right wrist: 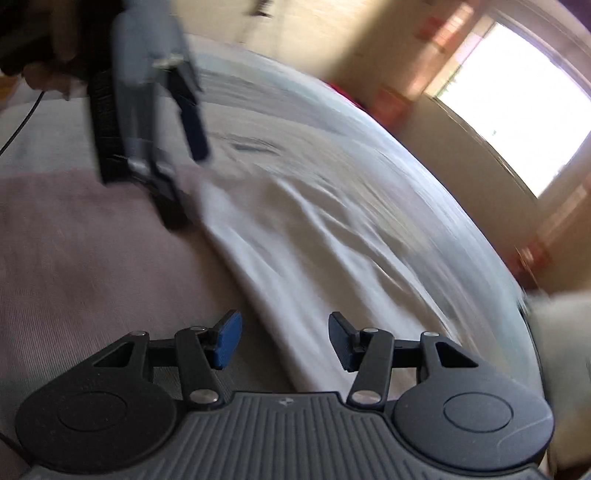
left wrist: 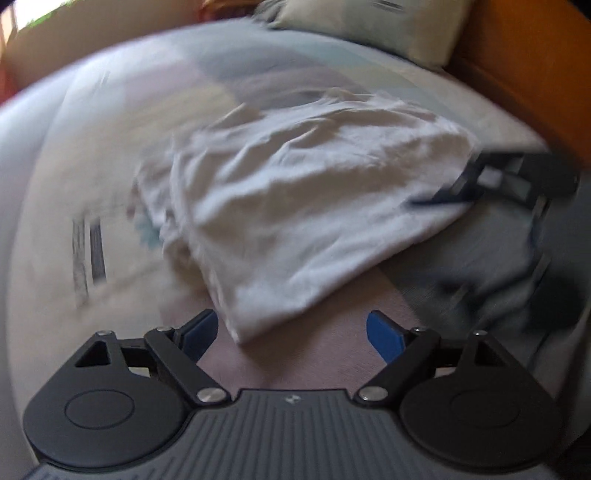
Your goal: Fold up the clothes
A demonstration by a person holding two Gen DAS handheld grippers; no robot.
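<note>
A white garment (left wrist: 295, 206) lies folded over and wrinkled on the bed, one corner pointing at my left gripper (left wrist: 291, 334). That gripper is open, its blue pads spread either side of the corner and holding nothing. In the right wrist view the same white garment (right wrist: 314, 251) stretches away from my right gripper (right wrist: 284, 339), which is open with the cloth's edge lying under the gap. The right gripper (left wrist: 491, 181) shows at the garment's far right edge in the left wrist view. The left gripper (right wrist: 177, 147) hangs open over the garment's far corner. Both views are motion-blurred.
The bed cover (left wrist: 288, 369) is pale with pink and grey patches. A pillow (left wrist: 369, 26) lies at the head by a wooden headboard (left wrist: 524, 66). A bright window (right wrist: 517, 103) and wall stand beyond the bed. A hand (right wrist: 44, 74) holds the left gripper.
</note>
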